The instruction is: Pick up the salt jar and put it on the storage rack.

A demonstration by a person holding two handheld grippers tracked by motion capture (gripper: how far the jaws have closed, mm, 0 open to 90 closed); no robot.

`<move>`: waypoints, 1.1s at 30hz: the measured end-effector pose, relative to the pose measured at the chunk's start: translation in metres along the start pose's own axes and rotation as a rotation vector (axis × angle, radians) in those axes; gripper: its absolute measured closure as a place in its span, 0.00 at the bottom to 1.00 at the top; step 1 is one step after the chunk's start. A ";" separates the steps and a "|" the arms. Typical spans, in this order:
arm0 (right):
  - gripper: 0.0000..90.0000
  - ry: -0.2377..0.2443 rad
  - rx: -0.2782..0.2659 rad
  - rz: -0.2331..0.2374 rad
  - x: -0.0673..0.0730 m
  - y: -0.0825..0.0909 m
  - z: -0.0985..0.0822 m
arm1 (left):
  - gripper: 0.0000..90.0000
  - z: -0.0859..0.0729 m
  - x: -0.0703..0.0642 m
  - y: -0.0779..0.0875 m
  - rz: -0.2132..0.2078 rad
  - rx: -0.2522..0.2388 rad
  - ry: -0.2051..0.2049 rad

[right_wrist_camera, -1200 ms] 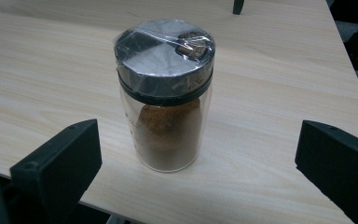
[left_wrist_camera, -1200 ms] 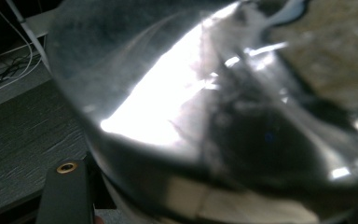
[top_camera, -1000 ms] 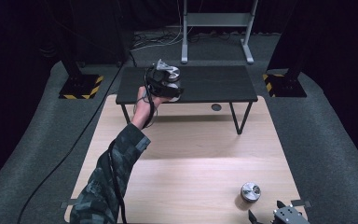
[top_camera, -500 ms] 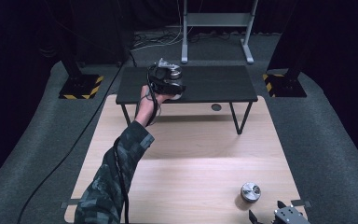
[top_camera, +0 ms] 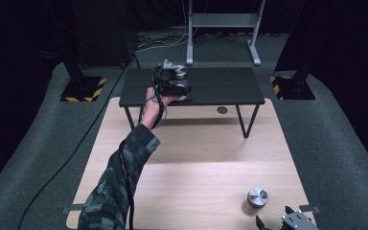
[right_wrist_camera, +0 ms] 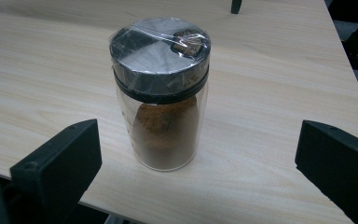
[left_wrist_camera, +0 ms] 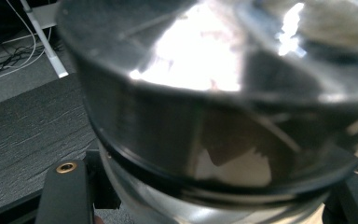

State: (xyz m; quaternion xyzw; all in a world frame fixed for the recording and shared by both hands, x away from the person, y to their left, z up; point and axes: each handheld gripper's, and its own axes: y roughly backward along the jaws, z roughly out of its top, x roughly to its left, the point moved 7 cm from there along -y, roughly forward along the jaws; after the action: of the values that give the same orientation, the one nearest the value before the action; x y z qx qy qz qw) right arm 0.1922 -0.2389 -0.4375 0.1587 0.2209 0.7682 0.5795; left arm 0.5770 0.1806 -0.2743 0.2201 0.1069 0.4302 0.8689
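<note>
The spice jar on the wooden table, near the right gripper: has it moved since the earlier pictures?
No. The spice jar stands at the same spot near the wooden table's front right corner.

A pale wooden table (top_camera: 196, 163) stands on grey carpet (top_camera: 335, 143). Beyond it sits a low black bench (top_camera: 220, 86); behind that, a grey metal stand (top_camera: 223, 21) against darkness.

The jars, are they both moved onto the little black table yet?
Not yet. The left gripper has its fingers shut on one jar, held at the black table; whether it rests there, I can't tell. The second jar, with brown powder, waits on the wooden table before the open right gripper.
</note>
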 end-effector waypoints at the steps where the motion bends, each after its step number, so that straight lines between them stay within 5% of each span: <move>1: 0.00 0.000 0.000 0.000 0.000 0.000 0.000 | 0.34 0.000 0.000 0.000 0.001 -0.003 0.000; 18: 0.00 0.001 0.002 -0.002 0.000 0.000 0.000 | 0.33 -0.002 -0.001 -0.001 0.015 -0.017 0.001; 22: 0.00 0.001 0.000 -0.003 0.000 0.001 0.000 | 0.03 -0.005 -0.001 0.001 0.012 -0.022 0.023; 33: 0.00 0.010 0.001 -0.009 0.002 0.000 0.001 | 0.00 -0.025 -0.014 0.037 0.028 0.041 -0.127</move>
State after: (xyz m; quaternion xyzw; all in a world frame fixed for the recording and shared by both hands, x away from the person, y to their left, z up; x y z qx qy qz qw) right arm 0.1921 -0.2373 -0.4366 0.1543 0.2249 0.7661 0.5819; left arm 0.5331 0.1961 -0.2789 0.2661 0.0572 0.4250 0.8633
